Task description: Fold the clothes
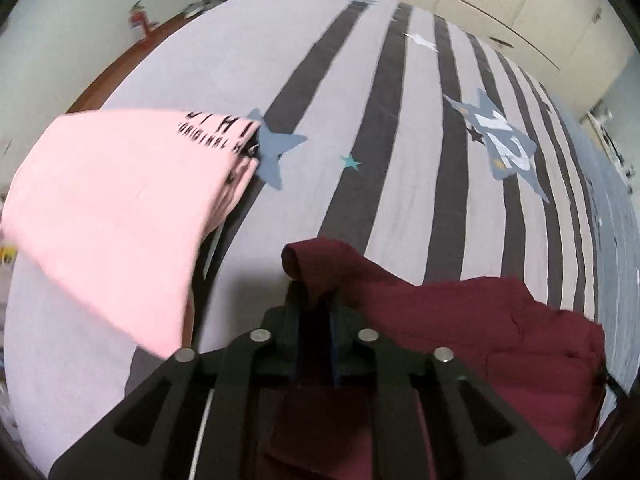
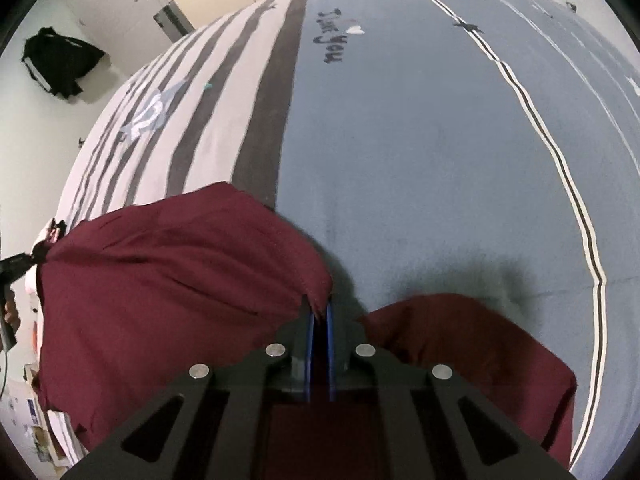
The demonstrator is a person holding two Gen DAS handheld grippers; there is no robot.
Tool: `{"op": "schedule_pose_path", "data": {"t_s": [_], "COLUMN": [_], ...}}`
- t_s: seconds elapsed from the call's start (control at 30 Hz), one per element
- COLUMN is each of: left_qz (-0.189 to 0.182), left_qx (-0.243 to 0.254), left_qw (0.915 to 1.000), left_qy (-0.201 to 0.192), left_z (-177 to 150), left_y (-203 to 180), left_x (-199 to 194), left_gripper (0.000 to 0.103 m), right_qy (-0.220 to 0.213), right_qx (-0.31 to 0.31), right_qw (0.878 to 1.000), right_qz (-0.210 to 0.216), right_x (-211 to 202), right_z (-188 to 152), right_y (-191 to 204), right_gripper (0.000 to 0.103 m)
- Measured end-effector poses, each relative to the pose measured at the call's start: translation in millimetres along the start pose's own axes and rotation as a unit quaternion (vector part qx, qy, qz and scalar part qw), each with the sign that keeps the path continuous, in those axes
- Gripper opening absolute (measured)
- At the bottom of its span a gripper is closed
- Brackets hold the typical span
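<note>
A: Where is the maroon garment (image 2: 172,280) now?

B: Strung between the 2 grippers above the bed (image 2: 420,140), near its front edge. The right gripper (image 2: 319,312) is clenched on 1 corner of it, cloth pinched between the blue pads. The left gripper (image 1: 316,300) is clamped on another bunched corner, which rolls up over its tips.

A: So both are grasping?

B: Yes, each nips a thin fold of the maroon garment. From the right wrist view the cloth spreads leftward from the fingers, and at its far end it gathers into a knot where the left gripper holds it.

A: Then its long axis?

B: It runs from hand to hand, roughly along the bed's front edge. The rest sags below that line, and a second lobe droops on the right.

A: What does the next move turn on?

B: I judge it is keeping that held edge taut and level, so the loose body can be laid flat on the bedcover.

A: Material?

B: Soft, matte knit, limp and creased. The folded pink shirt (image 1: 112,208) with black lettering lies toward the bed's left edge.
</note>
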State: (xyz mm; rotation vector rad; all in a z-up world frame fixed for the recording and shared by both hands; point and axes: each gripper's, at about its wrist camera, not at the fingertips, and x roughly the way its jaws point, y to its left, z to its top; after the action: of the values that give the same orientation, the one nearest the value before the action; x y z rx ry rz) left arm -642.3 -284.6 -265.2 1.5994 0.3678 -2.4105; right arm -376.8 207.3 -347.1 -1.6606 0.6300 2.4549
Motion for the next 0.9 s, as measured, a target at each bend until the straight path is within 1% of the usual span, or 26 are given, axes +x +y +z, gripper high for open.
{"op": "schedule_pose_path", "data": {"t_s": [0.03, 0.07, 0.1, 0.13, 0.2, 0.23, 0.3, 0.33, 0.43, 0.47, 0.5, 0.53, 0.6, 0.63, 0.7, 0.73, 0.8, 0.83, 0.9], "left_qz": [-0.001, -0.005, -0.014, -0.028, -0.057, -0.07, -0.108, -0.123, -0.13, -0.133, -0.136, -0.135, -0.127, -0.117, -0.092, -0.083, -0.072, -0.072, -0.086], "left_qx": [0.013, 0.031, 0.049, 0.068, 0.1, 0.115, 0.149, 0.169, 0.213, 0.229, 0.248, 0.265, 0.301, 0.319, 0.357, 0.37, 0.386, 0.385, 0.386], "left_qw": [0.9998, 0.9991, 0.9978, 0.9958, 0.9908, 0.9878, 0.9801, 0.9756, 0.9667, 0.9633, 0.9591, 0.9547, 0.9448, 0.9397, 0.9267, 0.9222, 0.9175, 0.9178, 0.9165], "left_qy": [-0.013, -0.027, -0.042, -0.055, -0.072, -0.078, -0.075, -0.067, -0.057, -0.044, -0.024, -0.007, 0.024, 0.036, 0.072, 0.075, 0.063, 0.062, 0.063], "left_z": [-2.2, -4.5, -6.9, -9.3, -9.4, -9.5, -6.0, -2.9, 1.9, 3.0, 3.1, 0.8, -8.1, -13.3, -33.6, -41.2, -47.4, -47.7, -48.9], "left_y": [-9.3, -21.3, -33.8, -48.1, -79.8, -95.8, -132.5, -151.1, -193.1, -217.3, -243.4, -257.1, -281.2, -287.3, -288.9, -291.4, -295.0, -295.3, -294.9], "left_x": [-6.2, -13.8, -21.7, -29.9, -43.8, -49.2, -46.8, -38.1, -21.3, -2.8, 21.8, 36.9, 63.6, 75.4, 91.4, 96.9, 100.8, 100.3, 97.8], "left_gripper": [0.012, 0.015, 0.02, 0.023, 0.04, 0.044, 0.056, 0.057, 0.059, 0.062, 0.062, 0.062, 0.062, 0.062, 0.062, 0.062, 0.063, 0.062, 0.05], "right_qy": [-0.001, -0.001, -0.001, -0.001, -0.002, -0.002, -0.004, -0.005, -0.008, -0.01, -0.011, -0.013, -0.015, -0.017, -0.019, -0.019, -0.019, -0.018, -0.017], "right_qx": [0.001, 0.0, -0.002, -0.002, -0.005, -0.006, -0.006, -0.005, -0.007, -0.006, -0.006, -0.004, -0.002, -0.001, 0.0, -0.001, -0.005, -0.007, -0.008], "right_qw": [1.0, 1.0, 1.0, 1.0, 1.0, 1.0, 1.0, 1.0, 1.0, 1.0, 1.0, 1.0, 1.0, 1.0, 1.0, 1.0, 1.0, 1.0, 1.0], "right_qz": [-0.002, -0.004, -0.006, -0.007, -0.007, -0.007, -0.008, -0.007, -0.01, -0.01, -0.009, -0.008, -0.007, -0.007, -0.006, -0.005, -0.004, -0.003, 0.0], "right_x": [1.4, 0.8, -0.9, -2.2, -7.5, -9.7, -13.7, -16.8, -24.3, -26.4, -29.0, -31.5, -42.9, -49.1, -61.7, -58.6, -44.9, -43.3, -40.9], "right_z": [4.2, 7.1, 9.2, 8.6, 10.1, 12.1, 18.3, 16.6, 18.7, 19.4, 17.6, 16.1, 1.6, -6.8, -23.4, -28.9, -37.5, -40.7, -45.4], "right_y": [-2.1, -4.7, -7.6, -4.0, -7.0, -10.6, -13.3, -14.1, -23.1, -25.7, -27.3, -29.5, -21.7, -16.8, -6.9, -2.2, 7.0, 8.8, 9.2], "right_gripper": [0.005, 0.005, 0.005, 0.005, 0.005, 0.005, 0.005, 0.005, 0.005, 0.005, 0.005, 0.005, 0.005, 0.005, 0.005, 0.005, 0.005, 0.005, 0.005]}}
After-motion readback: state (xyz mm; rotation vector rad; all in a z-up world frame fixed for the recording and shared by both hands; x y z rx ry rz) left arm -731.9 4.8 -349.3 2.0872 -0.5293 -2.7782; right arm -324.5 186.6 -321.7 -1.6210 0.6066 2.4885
